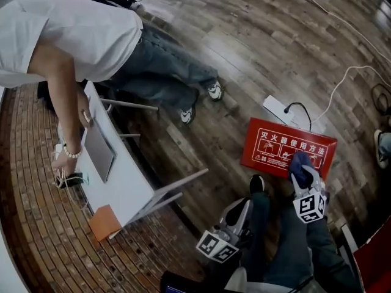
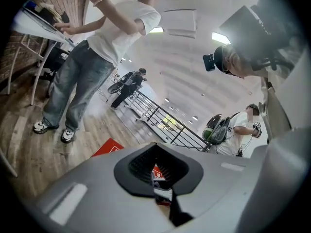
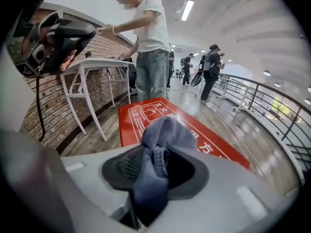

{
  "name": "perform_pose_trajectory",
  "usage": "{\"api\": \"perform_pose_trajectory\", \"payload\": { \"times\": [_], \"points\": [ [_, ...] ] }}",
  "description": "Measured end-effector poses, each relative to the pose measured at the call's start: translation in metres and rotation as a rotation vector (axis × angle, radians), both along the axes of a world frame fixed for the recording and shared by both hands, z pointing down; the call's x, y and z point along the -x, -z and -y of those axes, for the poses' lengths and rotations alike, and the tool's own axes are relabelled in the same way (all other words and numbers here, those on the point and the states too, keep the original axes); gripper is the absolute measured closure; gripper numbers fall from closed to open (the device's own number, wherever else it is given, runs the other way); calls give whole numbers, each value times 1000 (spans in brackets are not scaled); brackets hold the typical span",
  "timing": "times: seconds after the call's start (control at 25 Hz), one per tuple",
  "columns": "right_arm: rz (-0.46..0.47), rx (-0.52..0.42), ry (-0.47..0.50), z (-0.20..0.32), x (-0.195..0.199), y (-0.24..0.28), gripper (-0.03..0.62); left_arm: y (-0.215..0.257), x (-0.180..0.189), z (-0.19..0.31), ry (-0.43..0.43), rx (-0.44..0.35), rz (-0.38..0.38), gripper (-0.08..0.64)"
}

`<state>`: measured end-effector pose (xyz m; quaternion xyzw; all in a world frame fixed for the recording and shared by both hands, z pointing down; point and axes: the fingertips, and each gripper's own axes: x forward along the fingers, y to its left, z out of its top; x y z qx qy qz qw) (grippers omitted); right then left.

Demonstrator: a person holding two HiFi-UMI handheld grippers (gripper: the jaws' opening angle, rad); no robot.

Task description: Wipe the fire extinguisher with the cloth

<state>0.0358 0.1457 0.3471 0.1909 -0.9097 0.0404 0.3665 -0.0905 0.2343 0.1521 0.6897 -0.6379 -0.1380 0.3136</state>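
Observation:
A flat red fire extinguisher box [image 1: 275,140] with white print lies on the wooden floor; it also shows in the right gripper view [image 3: 141,115] and, in part, in the left gripper view [image 2: 108,148]. My right gripper [image 1: 302,174] is shut on a bunched blue cloth [image 1: 299,162] and holds it at the box's near edge. In its own view the cloth [image 3: 160,154] fills the jaws [image 3: 155,183]. My left gripper [image 1: 235,215] hangs apart from the box, to the lower left, near my leg. Its jaws [image 2: 163,181] stand slightly apart with nothing between them.
A person in a white shirt and jeans [image 1: 91,38] leans on a white table [image 1: 125,182] holding a laptop [image 1: 98,148]. A white power strip [image 1: 280,110] with cables lies behind the box. My shoe [image 1: 257,183] stands beside the box. Railings [image 3: 282,115] line the far side.

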Motion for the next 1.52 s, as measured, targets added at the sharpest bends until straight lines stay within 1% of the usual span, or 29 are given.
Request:
{"api": "perform_pose_trajectory", "payload": {
  "times": [0.08, 0.2, 0.36, 0.48, 0.56, 0.64, 0.84, 0.92, 1.04, 1.12, 1.16, 1.24, 1.32, 1.36, 1.44, 1.52],
  "points": [
    [10, -14, 0, 1, 5, -1, 459, -14, 1, -10, 33, 23, -17, 558],
    [-14, -15, 23, -1, 9, -2, 453, -28, -2, -21, 60, 46, -54, 558],
    [-17, 20, 63, -4, 28, -4, 453, -29, -1, -18, 40, 34, -61, 558],
    [31, 24, 92, -5, 38, 0, 453, -31, 1, -14, 20, 34, -63, 558],
    [64, 25, 67, -3, 31, 7, 443, -32, 3, -12, 4, 33, -64, 558],
    [79, 35, 27, -2, 20, 13, 437, -32, 7, -12, -11, 33, -63, 558],
    [58, -9, -45, 4, 3, 23, 343, -41, 14, -11, -39, 43, -69, 558],
    [39, 1, -63, 7, 3, 17, 331, -42, 16, -9, -47, 43, -67, 558],
    [-37, 14, 3, 2, 8, -4, 334, -40, 17, -10, -57, 44, -71, 558],
    [-58, -2, 58, -4, 16, -5, 363, -34, 17, -12, -65, 46, -72, 558],
    [-61, -7, 76, -7, 22, -4, 394, -31, 18, -13, -68, 47, -68, 558],
    [-62, -18, 91, -10, 37, -4, 424, -30, 24, -15, -67, 46, -54, 558],
    [-64, -31, 74, -7, 41, -4, 436, -35, 28, -14, -67, 39, -41, 558],
    [-65, -27, 47, -4, 35, -4, 444, -37, 28, -14, -70, 38, -37, 558],
    [-76, 0, -28, 0, 11, -3, 449, -41, 26, -17, -77, 45, -36, 558],
    [-101, 26, -118, 3, -25, -3, 451, -49, 22, -22, -79, 59, -42, 558]
  ]
}}
